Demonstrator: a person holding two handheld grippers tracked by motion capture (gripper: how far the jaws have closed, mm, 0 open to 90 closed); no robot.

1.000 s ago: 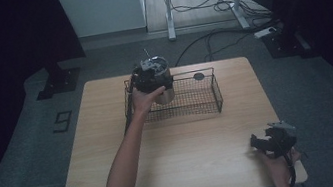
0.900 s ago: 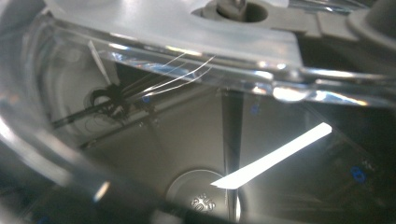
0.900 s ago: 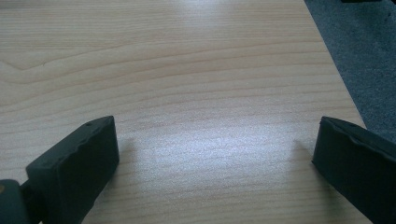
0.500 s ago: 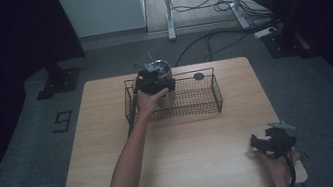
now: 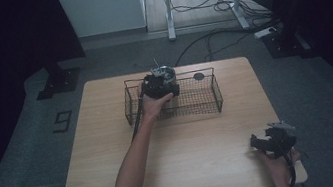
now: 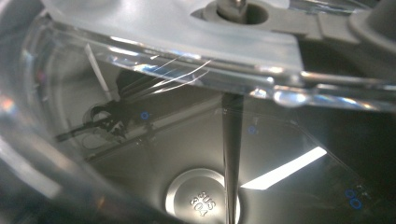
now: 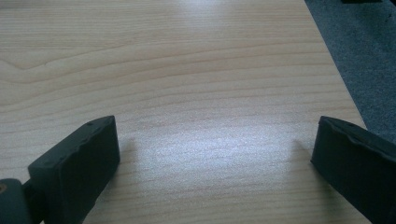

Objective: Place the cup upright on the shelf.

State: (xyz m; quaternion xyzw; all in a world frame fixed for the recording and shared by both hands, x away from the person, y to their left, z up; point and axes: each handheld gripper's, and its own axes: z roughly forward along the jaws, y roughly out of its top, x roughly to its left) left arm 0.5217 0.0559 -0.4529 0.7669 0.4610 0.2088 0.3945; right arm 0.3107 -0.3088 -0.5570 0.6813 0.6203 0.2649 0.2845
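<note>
Presently: steel pot with glass lid at the wire basket

Item 1, left tongs (image 5: 159, 85). Seen from above at the far left end of the wire basket (image 5: 206, 101), hard against the pot (image 5: 164, 73), which sits at the basket's back rim. In the left gripper view the lens is right up against the glass lid (image 6: 177, 32), with the pot's steel bottom and its "SUS 304" stamp (image 6: 201, 204) showing through. The jaws themselves are hidden, so whether they pinch the pot or stand spread cannot be told.

Item 2, black disc (image 5: 198, 76). Lies on the desk (image 5: 176, 168) just behind the basket's far rim, right of the pot.

Item 3, right tongs (image 5: 262, 142). Rest near the desk's front right corner, well apart from the basket, spread wide over bare wood and holding nothing.

Handling note, as a judgement: the step looks like placing the pot into or lifting it out of the basket. Keep it level so the loose lid does not slide, clear the wire rim fully, and move slowly; the smooth glass and steel may slip in the grip.
</note>
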